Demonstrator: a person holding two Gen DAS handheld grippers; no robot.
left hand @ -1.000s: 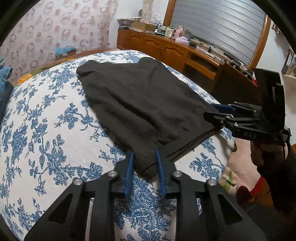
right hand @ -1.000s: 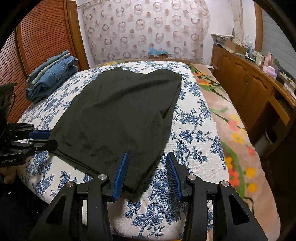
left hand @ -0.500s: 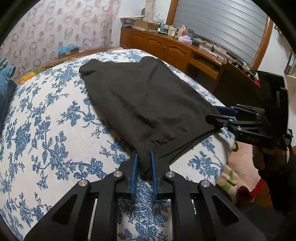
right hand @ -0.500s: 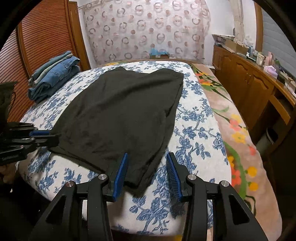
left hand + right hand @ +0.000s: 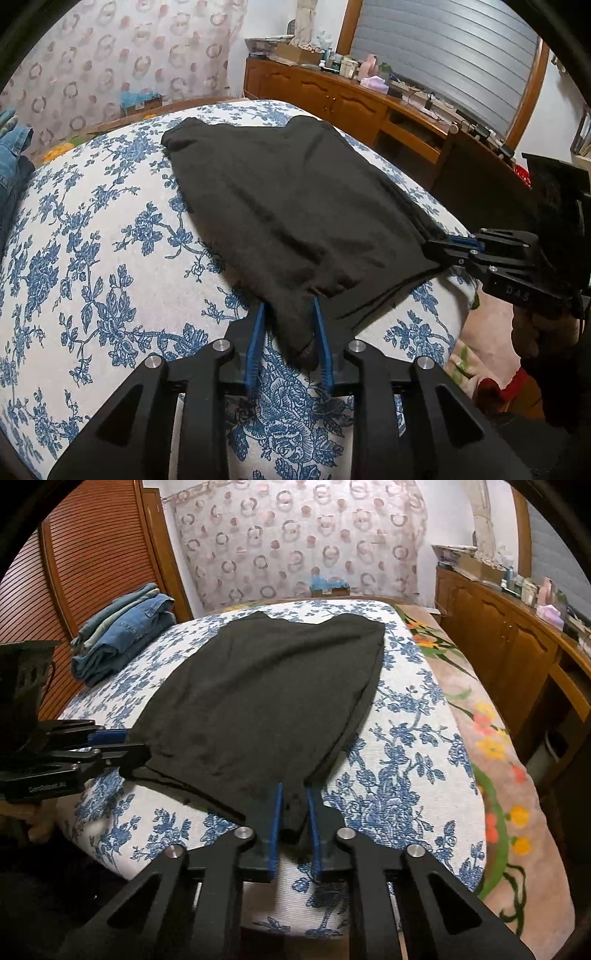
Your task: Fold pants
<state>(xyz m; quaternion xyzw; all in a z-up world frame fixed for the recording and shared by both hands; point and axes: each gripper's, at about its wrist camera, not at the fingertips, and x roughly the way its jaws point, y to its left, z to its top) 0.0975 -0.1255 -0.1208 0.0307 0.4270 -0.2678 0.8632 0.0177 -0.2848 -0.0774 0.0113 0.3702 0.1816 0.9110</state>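
Observation:
The black pants point(image 5: 288, 206) lie flat on the blue-flowered bed point(image 5: 92, 258), seen also in the right wrist view point(image 5: 266, 701). My left gripper point(image 5: 288, 314) is shut on the near left corner of the pants, which bunches between its blue pads. It shows at the left in the right wrist view point(image 5: 122, 749). My right gripper point(image 5: 293, 794) is shut on the near right corner. It shows at the right in the left wrist view point(image 5: 439, 251). The near edge of the pants is lifted slightly off the bed.
A stack of folded jeans point(image 5: 122, 638) lies at the bed's far left. A wooden cabinet point(image 5: 517, 646) with clutter runs along the right wall. A floral blanket point(image 5: 491, 757) covers the bed's right side. A wooden slatted door point(image 5: 92, 554) stands at the left.
My right gripper has closed on its corner of the pants. My left gripper keeps its hold and both have pulled the near edge up and toward me.

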